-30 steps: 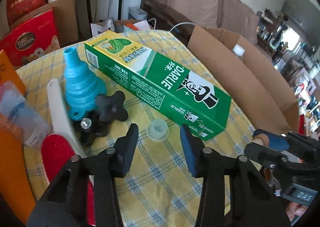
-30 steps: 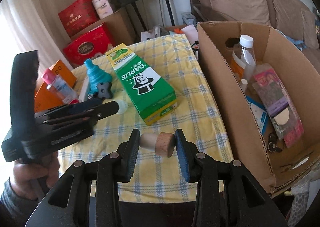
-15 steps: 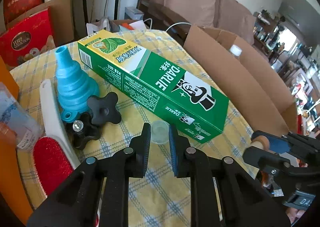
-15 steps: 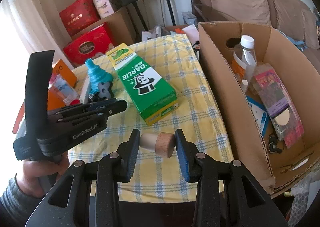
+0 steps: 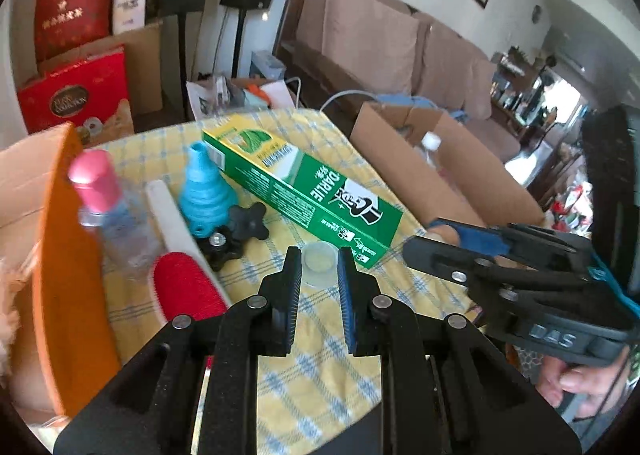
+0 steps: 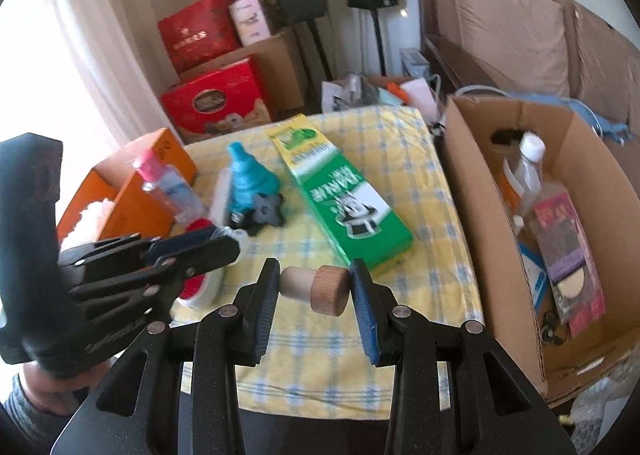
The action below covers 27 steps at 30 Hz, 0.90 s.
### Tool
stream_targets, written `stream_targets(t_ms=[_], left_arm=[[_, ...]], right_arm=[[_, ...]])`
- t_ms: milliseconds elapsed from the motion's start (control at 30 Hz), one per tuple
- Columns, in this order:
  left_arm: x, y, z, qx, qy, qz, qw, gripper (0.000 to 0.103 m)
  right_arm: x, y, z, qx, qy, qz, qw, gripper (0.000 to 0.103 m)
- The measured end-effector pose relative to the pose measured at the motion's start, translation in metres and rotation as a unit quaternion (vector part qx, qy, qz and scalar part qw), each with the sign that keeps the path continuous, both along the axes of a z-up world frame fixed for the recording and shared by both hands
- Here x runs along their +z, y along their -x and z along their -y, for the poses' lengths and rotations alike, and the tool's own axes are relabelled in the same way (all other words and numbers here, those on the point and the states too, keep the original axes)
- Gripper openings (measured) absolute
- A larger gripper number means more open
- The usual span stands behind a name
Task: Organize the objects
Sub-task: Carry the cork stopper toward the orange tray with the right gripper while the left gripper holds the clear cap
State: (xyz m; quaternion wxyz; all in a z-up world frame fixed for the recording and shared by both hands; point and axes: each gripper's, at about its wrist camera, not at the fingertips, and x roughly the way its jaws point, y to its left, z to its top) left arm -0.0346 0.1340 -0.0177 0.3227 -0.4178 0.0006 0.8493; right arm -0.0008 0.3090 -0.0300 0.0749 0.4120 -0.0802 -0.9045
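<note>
Left gripper (image 5: 319, 267): fingers closed narrowly on the clear cap (image 5: 319, 259), lifted above the cloth (image 5: 320, 339), probably bound for the carton (image 6: 476, 215) with the rest.
Right gripper (image 6: 315, 289): clamped on the cork stopper (image 6: 316, 287), gripped end to end, held short of the carton beside the table.
Toothpaste box (image 5: 308, 191): green, flat on the cloth, printed "DARLIE".
Red gift box (image 5: 76, 95): label unreadable.

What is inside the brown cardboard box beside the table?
The cardboard box holds a white-capped clear bottle, a pink packet and a blue-white pack; its near wall hides the rest.
</note>
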Motion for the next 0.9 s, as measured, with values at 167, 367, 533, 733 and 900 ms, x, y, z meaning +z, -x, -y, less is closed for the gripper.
stream_targets(t_ms=[167, 367, 533, 733, 900], left_arm=[[0.022, -0.006, 0.029, 0.019, -0.01, -0.01, 0.9997, 0.017], [0.041, -0.011, 0.074, 0.058, -0.003, -0.027, 0.998, 0.017], [0.045, -0.01, 0.12, 0.096, -0.001, -0.031, 0.9949, 0.017], [0.035, -0.009, 0.169, 0.14, 0.007, -0.021, 0.99, 0.017], [0.023, -0.008, 0.2, 0.168, 0.011, -0.008, 0.9857, 0.017]], right_arm=[[0.014, 0.008, 0.03, 0.029, -0.005, -0.012, 0.999, 0.036], [0.028, 0.018, 0.069, 0.065, -0.003, -0.024, 0.998, 0.036], [0.035, 0.026, 0.104, 0.1, 0.004, -0.029, 0.995, 0.036], [0.037, 0.035, 0.146, 0.144, 0.011, -0.026, 0.989, 0.036], [0.032, 0.043, 0.181, 0.177, 0.018, -0.018, 0.984, 0.036]])
